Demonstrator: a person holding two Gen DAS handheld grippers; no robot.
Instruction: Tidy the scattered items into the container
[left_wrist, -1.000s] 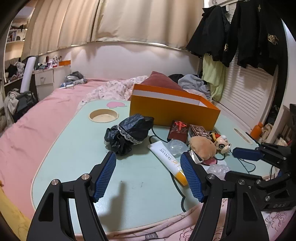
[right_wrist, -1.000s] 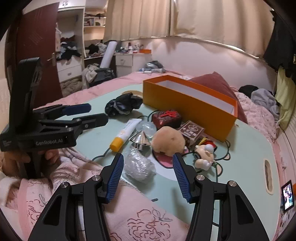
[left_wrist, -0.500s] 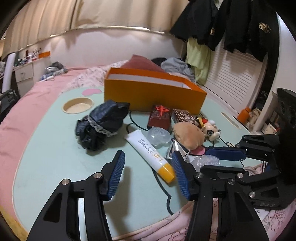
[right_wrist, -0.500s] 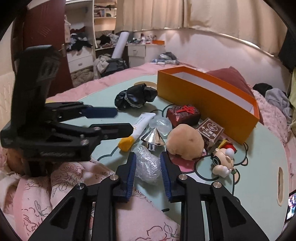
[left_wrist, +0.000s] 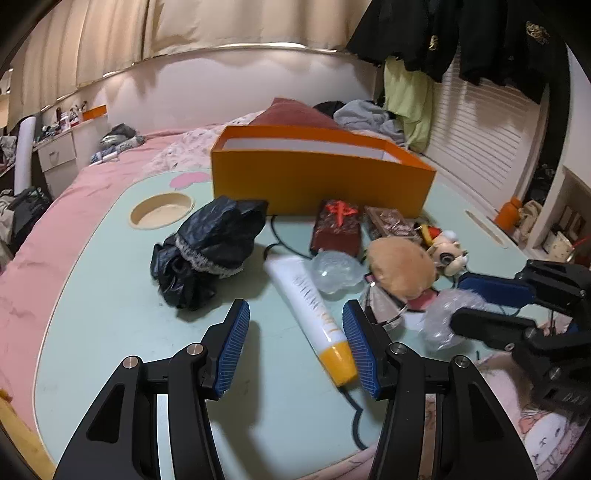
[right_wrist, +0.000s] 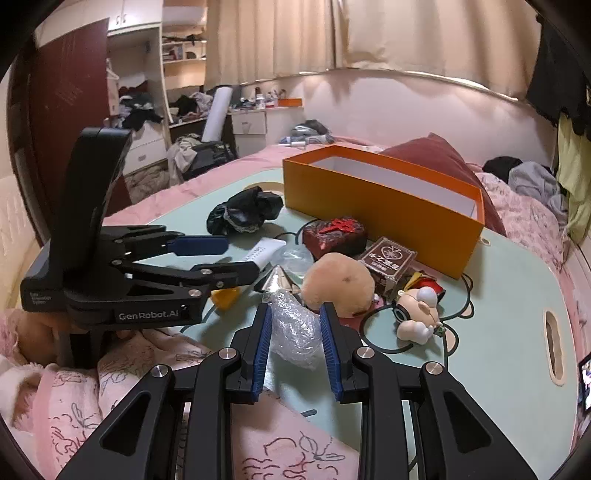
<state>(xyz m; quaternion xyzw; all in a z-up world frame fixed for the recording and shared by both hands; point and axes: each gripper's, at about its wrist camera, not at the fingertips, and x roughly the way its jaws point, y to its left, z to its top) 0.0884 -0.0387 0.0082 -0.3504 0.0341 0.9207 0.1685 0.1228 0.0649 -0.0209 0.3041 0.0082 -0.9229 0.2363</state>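
Observation:
An open orange box stands at the back of a mint-green table. In front of it lie a black lacy cloth, a white tube with a yellow cap, a dark red packet, a brown plush and a small doll. My right gripper is shut on a clear bubble-wrap wad at the table's near edge. My left gripper is open, with the tube's cap end between its fingers.
A brown card box, a silver cone, a clear plastic blob and a black cable lie among the items. A round cup recess is at the table's back left. Pink bedding surrounds the table.
My right gripper has closed on the bubble-wrap wad and holds it. My left gripper has moved right and forward, and its fingers now straddle the tube's cap end.

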